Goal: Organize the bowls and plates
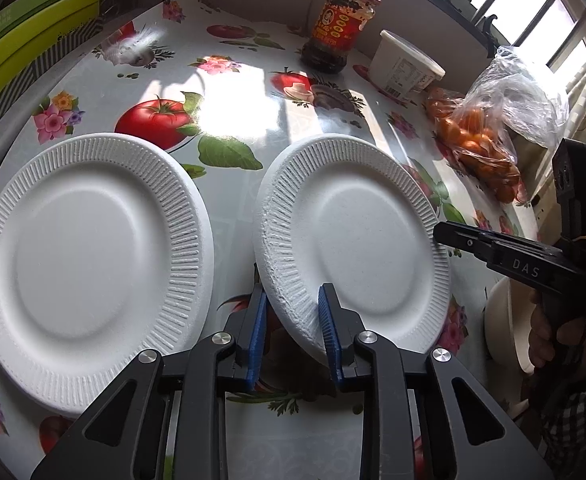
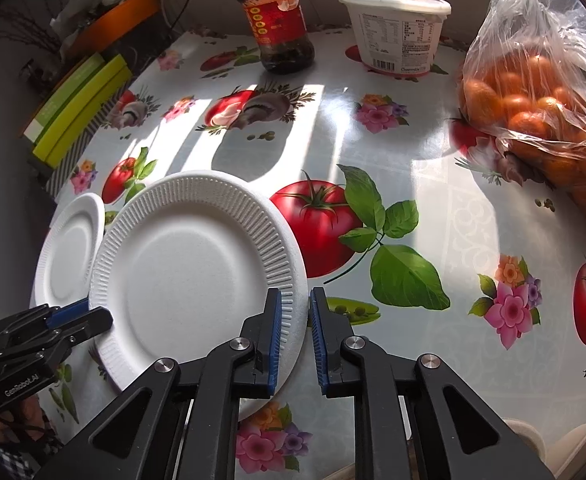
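Observation:
Two white foam plates lie on the flowered tablecloth. In the left wrist view one plate lies flat at the left; the other plate is tilted, its near-left rim between the fingers of my left gripper. In the right wrist view the same tilted plate has its right rim between the fingers of my right gripper, with the flat plate behind it. Both grippers' jaws straddle the rim; a small gap shows beside the right one. A pale bowl shows partly behind the right gripper's body.
At the table's back stand a sauce jar and a white lidded tub. A plastic bag of small oranges lies at the right. Green boxes lie at the left edge.

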Tool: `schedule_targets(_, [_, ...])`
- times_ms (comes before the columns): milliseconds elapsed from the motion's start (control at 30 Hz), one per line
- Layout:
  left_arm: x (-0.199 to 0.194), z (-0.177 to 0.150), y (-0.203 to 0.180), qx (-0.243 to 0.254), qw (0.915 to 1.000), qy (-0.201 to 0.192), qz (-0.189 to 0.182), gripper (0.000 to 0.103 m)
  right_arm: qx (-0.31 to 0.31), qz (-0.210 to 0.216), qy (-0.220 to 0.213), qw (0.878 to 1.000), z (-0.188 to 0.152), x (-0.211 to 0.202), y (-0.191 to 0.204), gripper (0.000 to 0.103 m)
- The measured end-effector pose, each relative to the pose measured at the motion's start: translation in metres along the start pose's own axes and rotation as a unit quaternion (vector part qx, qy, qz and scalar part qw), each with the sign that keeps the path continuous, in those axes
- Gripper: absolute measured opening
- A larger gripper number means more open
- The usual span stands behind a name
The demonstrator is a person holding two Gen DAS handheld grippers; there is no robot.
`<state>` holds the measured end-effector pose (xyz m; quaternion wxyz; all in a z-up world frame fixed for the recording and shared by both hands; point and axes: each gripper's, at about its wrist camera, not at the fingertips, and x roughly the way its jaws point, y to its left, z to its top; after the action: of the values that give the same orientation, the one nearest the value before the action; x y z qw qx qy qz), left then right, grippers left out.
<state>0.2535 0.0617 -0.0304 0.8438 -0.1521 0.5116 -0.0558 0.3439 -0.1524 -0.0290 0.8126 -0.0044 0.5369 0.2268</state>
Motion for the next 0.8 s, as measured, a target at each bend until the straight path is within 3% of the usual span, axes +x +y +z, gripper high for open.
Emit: schedule_targets(800, [-0.025, 0.001, 0.007, -0.005, 0.9997, -0.022, 0.0, 0.026, -0.01, 0.003, -0.019, 1.0, 0.002, -0.025, 0.017, 0.013])
